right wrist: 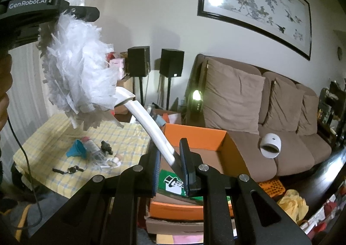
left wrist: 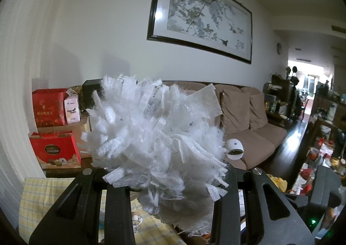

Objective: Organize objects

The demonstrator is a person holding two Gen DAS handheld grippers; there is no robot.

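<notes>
Your right gripper (right wrist: 169,158) is clamped on the white handle (right wrist: 151,124) of the duster (right wrist: 75,67), held in the air above the orange box (right wrist: 194,137). Your left gripper (right wrist: 86,12), marked "GenRobot.AI", has its fingers spread either side of the fluffy duster head (left wrist: 155,137); whether they press it, you cannot tell. On the yellow checked cloth (right wrist: 134,134), near its right edge, lie a blue funnel (right wrist: 76,147) and a small bottle (right wrist: 93,145). A red box (left wrist: 54,150) reads "COLLECTION". Inside the orange box, a green-and-white print (right wrist: 173,182), illegible.
</notes>
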